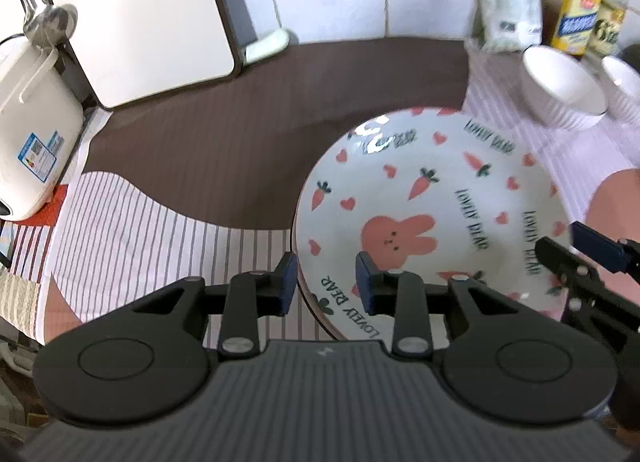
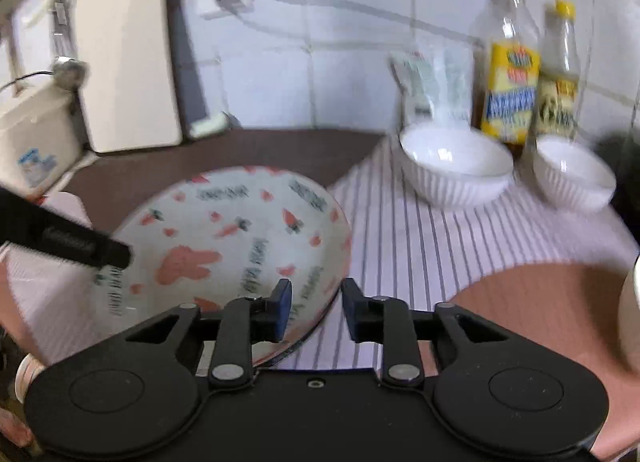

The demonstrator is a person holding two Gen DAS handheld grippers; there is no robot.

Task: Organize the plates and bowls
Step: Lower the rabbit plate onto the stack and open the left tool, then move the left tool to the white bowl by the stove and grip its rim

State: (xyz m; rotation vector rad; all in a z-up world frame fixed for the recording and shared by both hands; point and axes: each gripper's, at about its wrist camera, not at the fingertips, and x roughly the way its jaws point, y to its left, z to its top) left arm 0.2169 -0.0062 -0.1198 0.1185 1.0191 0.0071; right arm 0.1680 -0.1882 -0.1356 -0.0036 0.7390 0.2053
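1. My left gripper (image 1: 326,282) sits at the near left rim of the patterned plate (image 1: 432,198). The jaws stand narrowly apart and straddle the rim: one blue pad lies outside the plate, the other over its inner face. I cannot tell whether the pads press on the rim.
2. My right gripper (image 2: 314,308) sits at the near right rim of the same plate (image 2: 232,238). Its jaws are also narrowly apart, one pad over the plate's inner face and the other outside the rim above the cloth. Contact with the rim cannot be confirmed; this view is blurred.
3. The plate carries a pink rabbit, carrots, hearts and lettering. It lies on the striped cloth (image 1: 132,230), partly over the brown tabletop (image 1: 248,134).
4. The large white bowl (image 2: 456,170) stands upright on the striped cloth, beyond the plate and to its right.
5. The small white bowl (image 2: 572,178) stands upright just beside the large one, on its right. The two bowls are apart from the plate.
6. Two bottles (image 2: 512,98) with yellow caps stand against the tiled wall behind the bowls, next to a clear packet (image 1: 506,6).
7. A white cutting board (image 1: 136,18) leans at the far left, beside a white rice cooker (image 1: 32,130).
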